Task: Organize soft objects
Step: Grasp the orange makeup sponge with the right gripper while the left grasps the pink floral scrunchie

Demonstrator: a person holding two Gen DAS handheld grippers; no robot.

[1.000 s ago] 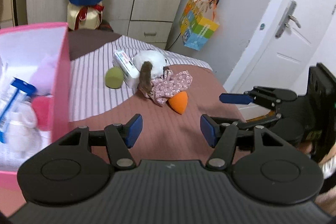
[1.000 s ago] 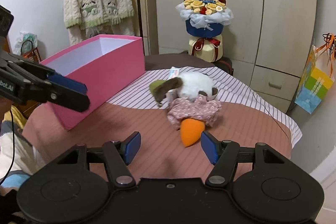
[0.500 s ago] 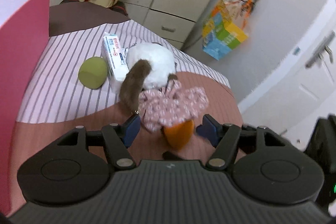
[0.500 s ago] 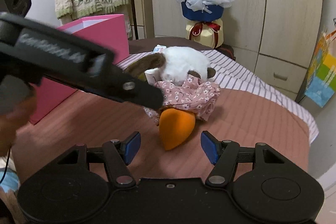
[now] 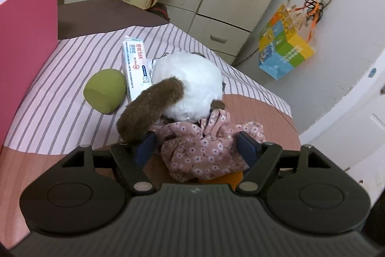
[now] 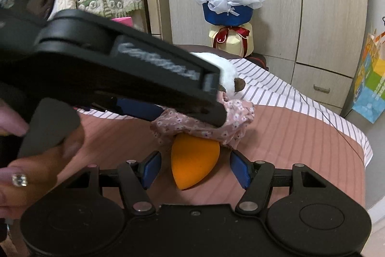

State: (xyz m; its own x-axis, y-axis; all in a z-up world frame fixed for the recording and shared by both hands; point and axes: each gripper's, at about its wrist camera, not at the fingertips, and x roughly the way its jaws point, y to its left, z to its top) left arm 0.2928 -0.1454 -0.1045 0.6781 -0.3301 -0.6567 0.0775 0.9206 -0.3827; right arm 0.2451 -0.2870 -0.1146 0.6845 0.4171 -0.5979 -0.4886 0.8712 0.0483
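Observation:
A pink floral scrunchie (image 5: 204, 151) lies on the bed, partly over an orange teardrop sponge (image 6: 192, 165). My left gripper (image 5: 197, 151) is open with one finger on each side of the scrunchie. My right gripper (image 6: 195, 169) is open with its fingers on either side of the orange sponge. A white and brown plush toy (image 5: 182, 88) lies just behind the scrunchie. A green sponge (image 5: 104, 94) and a tissue pack (image 5: 136, 64) lie to its left. In the right wrist view the left gripper's body (image 6: 108, 74) covers much of the plush.
An open pink box (image 5: 26, 45) stands at the left on the bed. A flower bouquet (image 6: 228, 6) stands against the wardrobe behind. A colourful paper bag (image 5: 284, 52) hangs on the wall at right. The bed edge falls away at right.
My left gripper moved forward and down until its fingers straddle the scrunchie. My right gripper moved closer until its fingers flank the orange sponge. Both stayed open.

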